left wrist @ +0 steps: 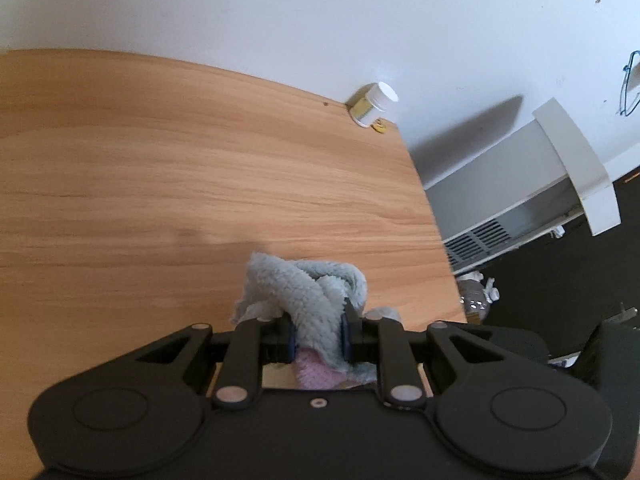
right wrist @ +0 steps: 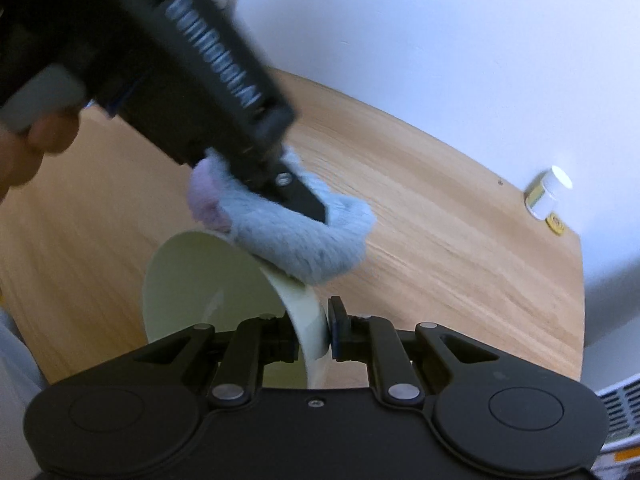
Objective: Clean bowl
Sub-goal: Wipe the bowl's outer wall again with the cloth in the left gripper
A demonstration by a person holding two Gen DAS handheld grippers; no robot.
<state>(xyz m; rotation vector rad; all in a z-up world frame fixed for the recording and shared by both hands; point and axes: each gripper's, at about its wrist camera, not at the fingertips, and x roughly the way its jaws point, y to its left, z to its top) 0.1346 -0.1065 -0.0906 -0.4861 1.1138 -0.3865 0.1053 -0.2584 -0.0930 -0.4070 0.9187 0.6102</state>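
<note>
- Fluffy, nubbly cloth (left wrist: 308,300), pale grey-blue with a pink patch, matt.
- Smooth glossy bowl (right wrist: 224,280), pale cream.
- Wood-grain table (left wrist: 160,160), satin-smooth.
- Matt black plastic left gripper (left wrist: 319,338), metal rivets.
- White plastic jar (left wrist: 374,104) at 1 o'clock.

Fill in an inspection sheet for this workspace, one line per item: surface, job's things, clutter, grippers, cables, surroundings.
Surface: wooden table, bare across most of its top.
Job's things: pale bowl tilted on edge above the table; fluffy grey-and-pink cloth pressed on its rim.
Clutter: small white-capped jar at the table's far edge by the wall, with a small yellow item beside it.
Grippers: left gripper shut on the cloth; right gripper shut on the bowl's rim.
Cables: nothing seen.
Surroundings: white wall; white heater with a grille past the table's right edge.
</note>
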